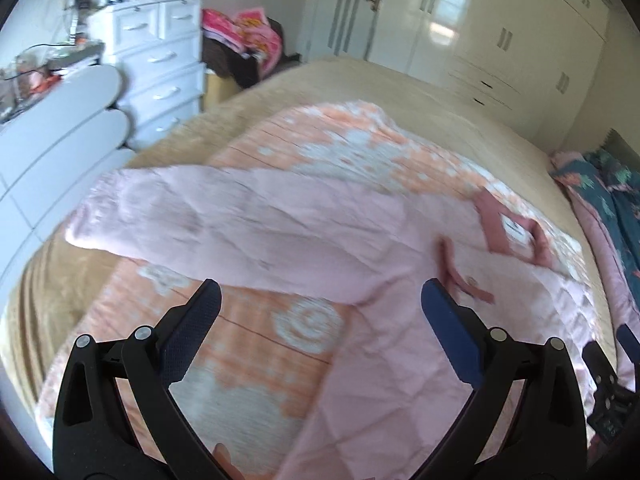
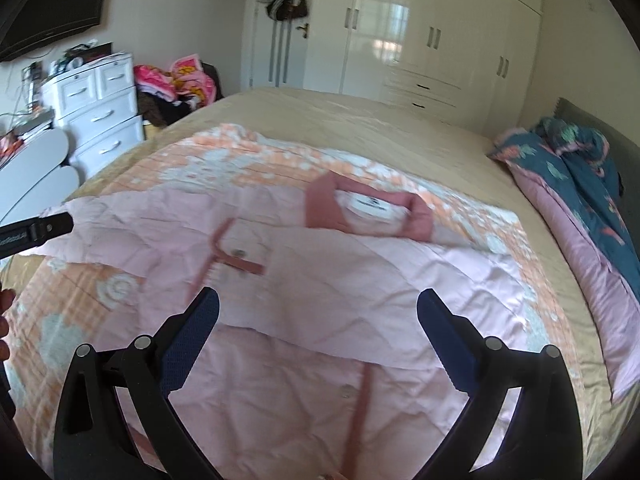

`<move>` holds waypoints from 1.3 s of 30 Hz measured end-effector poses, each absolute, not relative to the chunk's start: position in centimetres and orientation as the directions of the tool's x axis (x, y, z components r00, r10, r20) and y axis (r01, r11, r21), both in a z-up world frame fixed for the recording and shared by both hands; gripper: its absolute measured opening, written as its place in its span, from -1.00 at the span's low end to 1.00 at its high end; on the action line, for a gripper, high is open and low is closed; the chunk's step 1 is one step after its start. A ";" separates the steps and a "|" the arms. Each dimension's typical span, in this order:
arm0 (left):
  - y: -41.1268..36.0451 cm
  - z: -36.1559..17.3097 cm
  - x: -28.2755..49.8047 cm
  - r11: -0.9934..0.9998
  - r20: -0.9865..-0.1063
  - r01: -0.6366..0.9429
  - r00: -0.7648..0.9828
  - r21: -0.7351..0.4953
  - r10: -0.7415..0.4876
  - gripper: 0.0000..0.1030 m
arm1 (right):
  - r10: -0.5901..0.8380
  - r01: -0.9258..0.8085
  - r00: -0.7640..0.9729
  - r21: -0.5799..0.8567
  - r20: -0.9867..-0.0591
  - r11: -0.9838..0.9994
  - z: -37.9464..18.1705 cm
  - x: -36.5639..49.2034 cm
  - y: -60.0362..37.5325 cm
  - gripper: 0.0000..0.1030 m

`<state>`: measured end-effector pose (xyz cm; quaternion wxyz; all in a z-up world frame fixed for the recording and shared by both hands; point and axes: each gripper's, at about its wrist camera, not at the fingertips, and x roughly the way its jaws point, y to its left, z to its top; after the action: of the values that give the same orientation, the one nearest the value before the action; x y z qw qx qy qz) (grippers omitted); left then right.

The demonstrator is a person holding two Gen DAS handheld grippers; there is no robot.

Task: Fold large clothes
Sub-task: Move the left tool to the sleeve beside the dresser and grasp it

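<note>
I held my left gripper (image 1: 320,300) with its jaws spread as wide as they went, and nothing lay between the blue pads. My right gripper (image 2: 318,304) stood just as wide and just as empty. Both hung above the pink quilted jacket (image 2: 360,280), touching none of it.

The jacket lay spread on the orange and white blanket (image 1: 248,336), which covered the near part of the tan bed (image 2: 320,116). Its darker pink collar (image 2: 368,208), with a white label inside, pointed toward the far side of the bed. One sleeve (image 1: 192,216) was folded across the body and reached out to the left. The darker front placket (image 2: 360,408) ran toward me between my right gripper's fingers.

A dark teal flowered quilt (image 2: 580,168) was bunched at the right edge of the bed. A white chest of drawers (image 1: 160,64) stood far left, and white wardrobes (image 2: 432,52) lined the far wall.
</note>
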<state>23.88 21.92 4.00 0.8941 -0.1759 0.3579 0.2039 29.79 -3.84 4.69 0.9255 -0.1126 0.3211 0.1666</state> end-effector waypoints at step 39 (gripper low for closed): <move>37.4 -4.1 23.1 0.589 -0.824 -0.789 0.444 -0.174 0.352 0.82 | 0.405 -0.645 0.602 -0.119 -0.688 0.755 1.8 29.9 15.7 0.92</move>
<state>23.11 37.35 -4.13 0.8021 -0.2808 0.3889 0.3558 29.93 15.70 1.79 0.8764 -0.1810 0.3307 0.2995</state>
